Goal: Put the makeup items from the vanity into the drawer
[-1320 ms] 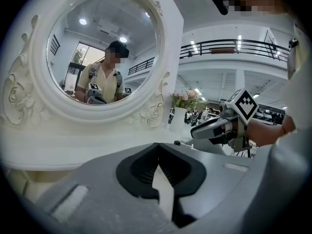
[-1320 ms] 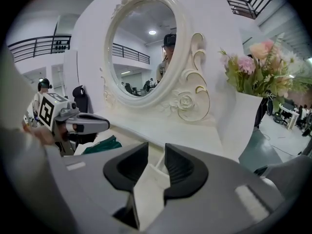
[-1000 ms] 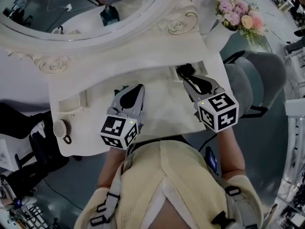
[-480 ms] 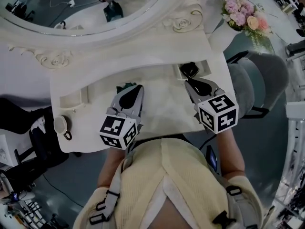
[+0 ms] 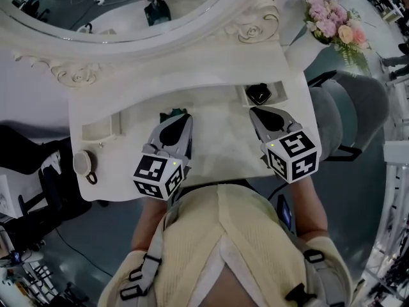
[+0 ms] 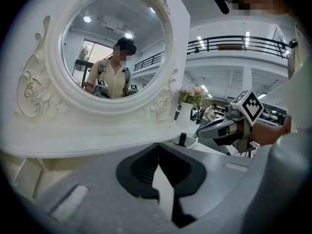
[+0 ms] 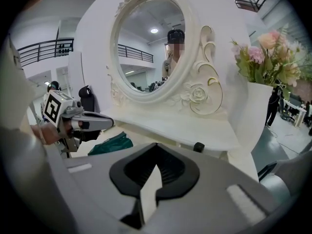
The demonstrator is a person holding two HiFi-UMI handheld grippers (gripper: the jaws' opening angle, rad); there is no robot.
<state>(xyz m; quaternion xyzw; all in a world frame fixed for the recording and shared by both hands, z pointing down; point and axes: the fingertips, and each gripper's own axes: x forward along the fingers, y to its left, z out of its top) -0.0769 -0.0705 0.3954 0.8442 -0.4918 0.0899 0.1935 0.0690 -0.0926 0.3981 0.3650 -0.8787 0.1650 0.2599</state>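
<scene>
Head view: we see the left gripper [image 5: 181,116] and the right gripper [image 5: 257,110] poised over the white vanity top [image 5: 217,133] below the oval mirror [image 5: 96,5]; both pairs of jaws are pressed together on nothing, the right pair having just been closing; a black makeup item [image 5: 259,94] lies in an open compartment [image 5: 280,91] under the mirror's right end, just past the right gripper's tips; a dark green item [image 5: 171,114] lies below the mirror's middle, just beside the left gripper's tips.

Left gripper view: we find the jaw tips met and empty; the mirror [image 6: 114,52] above reflects a person in a pale vest; the black item [image 6: 182,139] stands upright to the mirror's lower right, with the right gripper [image 6: 200,132] near it.

Right gripper view: we find these jaws likewise together and bare; the green item [image 7: 109,144] lies below the mirror's [image 7: 151,43] left side, near the left gripper [image 7: 112,124]; pink flowers [image 7: 265,57] in a white vase [image 7: 258,111] stand to the mirror's right.
</scene>
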